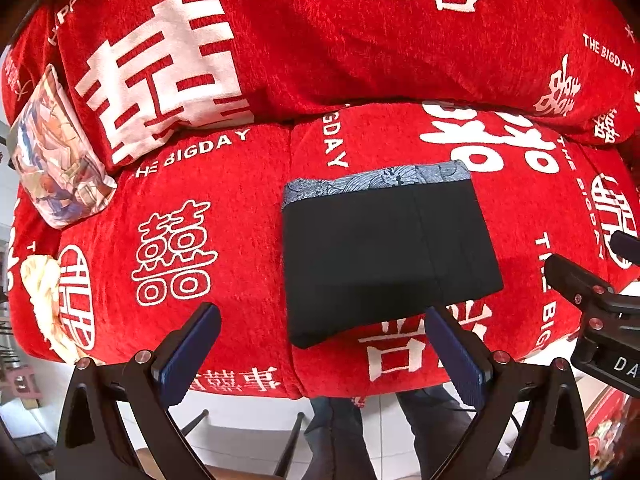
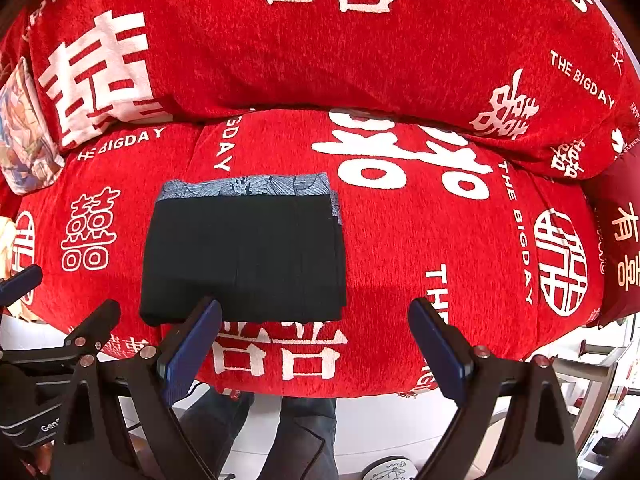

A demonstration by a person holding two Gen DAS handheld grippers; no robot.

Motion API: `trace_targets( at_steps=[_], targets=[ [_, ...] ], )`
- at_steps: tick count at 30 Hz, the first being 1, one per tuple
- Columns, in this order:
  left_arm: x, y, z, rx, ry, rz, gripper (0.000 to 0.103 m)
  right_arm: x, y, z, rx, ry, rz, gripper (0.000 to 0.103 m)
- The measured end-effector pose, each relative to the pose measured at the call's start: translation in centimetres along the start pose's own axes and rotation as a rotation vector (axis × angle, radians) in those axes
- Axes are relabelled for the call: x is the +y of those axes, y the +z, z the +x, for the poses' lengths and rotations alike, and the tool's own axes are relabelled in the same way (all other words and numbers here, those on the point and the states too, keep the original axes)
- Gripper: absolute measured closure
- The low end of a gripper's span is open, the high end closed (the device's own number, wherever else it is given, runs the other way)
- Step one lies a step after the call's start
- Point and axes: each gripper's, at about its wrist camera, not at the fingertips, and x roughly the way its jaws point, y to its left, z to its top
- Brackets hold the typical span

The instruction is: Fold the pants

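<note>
The black pants [image 1: 384,256] are lying folded into a compact rectangle on the seat of a red sofa [image 1: 248,240], whose cover is carrying white printed characters and English words. A strip of blue-grey patterned fabric [image 1: 376,182] is showing along the far edge of the folded bundle, and in the right wrist view a little of the same fabric is also peeking out at the far right corner. The bundle is sitting flat, its near edge lying close to the front edge of the seat.

The left gripper [image 1: 322,344] is hovering at the near side of the sofa with its two blue-padded fingers spread wide and holding nothing; its right finger is appearing just over the near right corner of the pants, though contact cannot be told. The right gripper [image 2: 314,340] is likewise standing wide apart and empty, positioned to the right of the left one, its left finger overlapping the near edge of the pants [image 2: 244,256] in view.

A cushion with a colourful picture print [image 1: 60,152] is leaning at the far left of the seat against the backrest. A dark red cushion with pale characters [image 2: 620,240] is sitting at the right end. Below the seat edge, the person's legs in dark trousers [image 2: 296,436] are standing on a pale floor.
</note>
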Motion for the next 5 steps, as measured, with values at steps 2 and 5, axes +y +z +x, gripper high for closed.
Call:
trace_targets(
  at_steps=[2, 5],
  targets=[
    [-0.01, -0.05, -0.15, -0.006, -0.003, 0.005, 0.001, -0.09, -0.32, 0.04, 0.000, -0.001, 0.003, 0.007],
    [-0.05, -0.07, -0.27, -0.008, -0.006, 0.007, 0.001, -0.13, -0.34, 0.08, 0.000, 0.001, 0.002, 0.007]
  ],
)
